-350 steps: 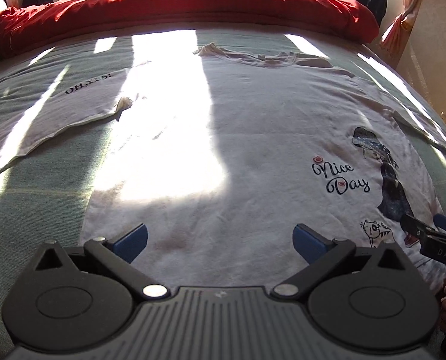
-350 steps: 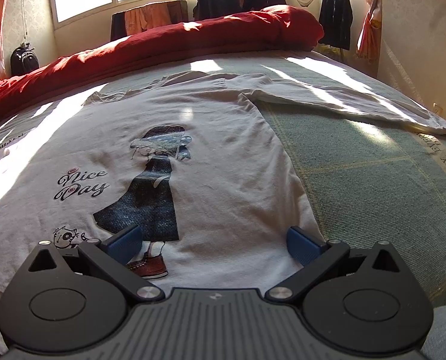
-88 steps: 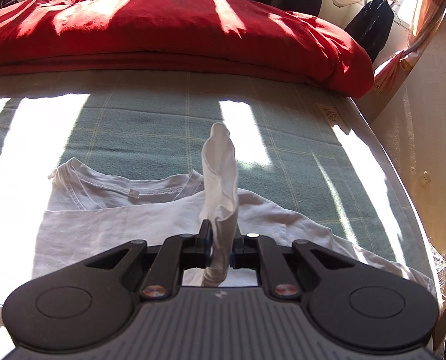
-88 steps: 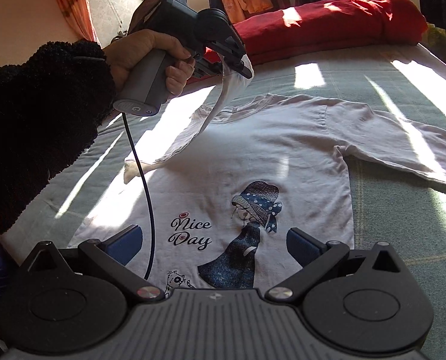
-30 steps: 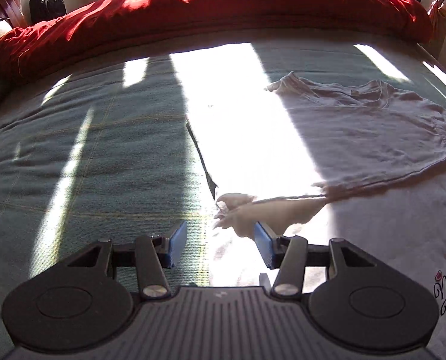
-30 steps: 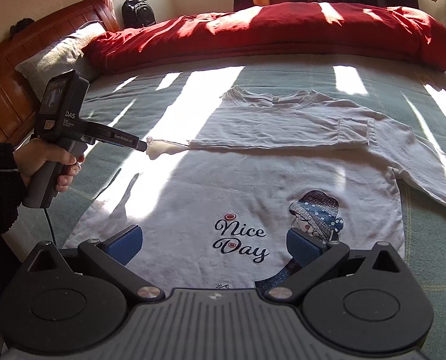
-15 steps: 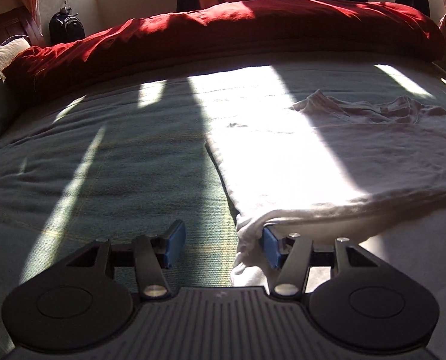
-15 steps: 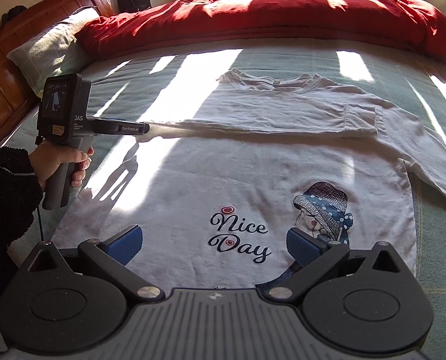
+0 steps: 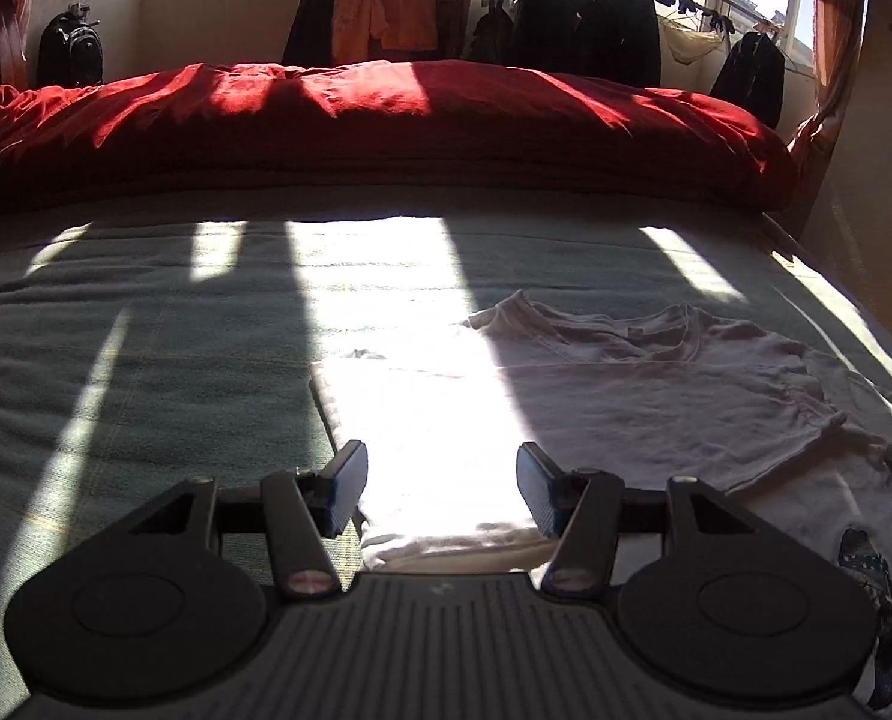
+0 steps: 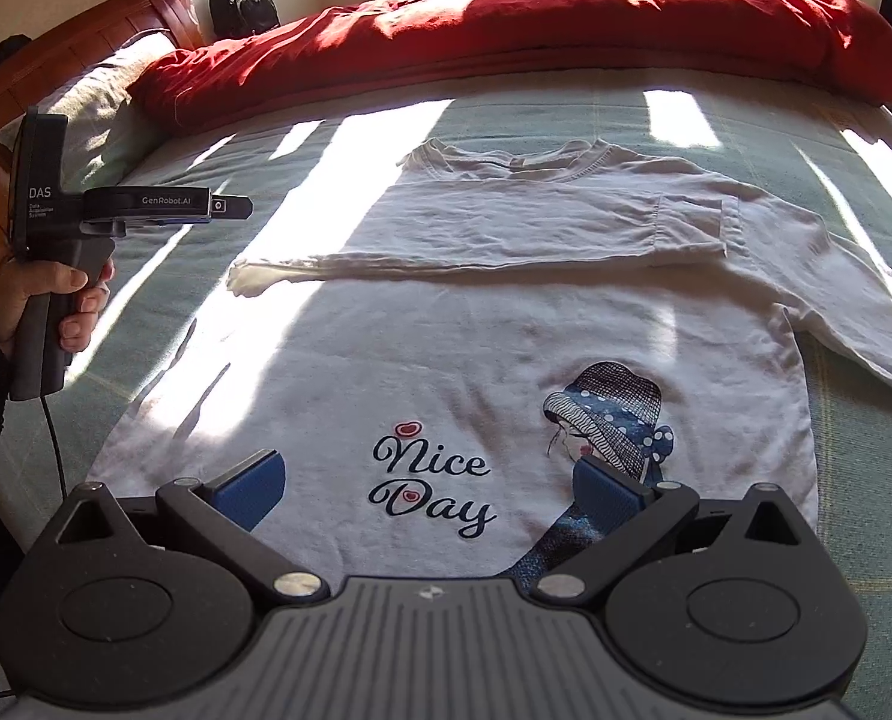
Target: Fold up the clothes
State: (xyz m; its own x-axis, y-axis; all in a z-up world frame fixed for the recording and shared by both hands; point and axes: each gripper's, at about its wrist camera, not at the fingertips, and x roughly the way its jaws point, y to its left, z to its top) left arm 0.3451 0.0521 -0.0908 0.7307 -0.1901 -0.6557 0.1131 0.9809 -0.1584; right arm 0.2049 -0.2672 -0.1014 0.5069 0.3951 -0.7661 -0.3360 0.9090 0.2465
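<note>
A white long-sleeved shirt (image 10: pixel 446 348) with a "Nice Day" print lies flat on the green bedspread (image 10: pixel 854 480). Its left sleeve (image 10: pixel 476 252) is folded across the chest, cuff end at the shirt's left edge. The right sleeve (image 10: pixel 866 330) still stretches out to the right. My left gripper (image 9: pixel 443 486) is open and empty, raised just above the sleeve cuff (image 9: pixel 446 540); it also shows in the right wrist view (image 10: pixel 233 205), left of the shirt. My right gripper (image 10: pixel 428 489) is open and empty over the shirt's lower front.
A red duvet (image 9: pixel 386 126) is rolled along the far side of the bed. A wooden headboard (image 10: pixel 86 30) and pillow (image 10: pixel 92 102) are at the left. Dark clothes (image 9: pixel 596 30) hang by the window. A black backpack (image 9: pixel 69 54) stands behind the bed.
My left gripper has let go of the sleeve cuff, opened wider and lifted back from it. The folded sleeve stays across the chest. My right gripper has barely moved.
</note>
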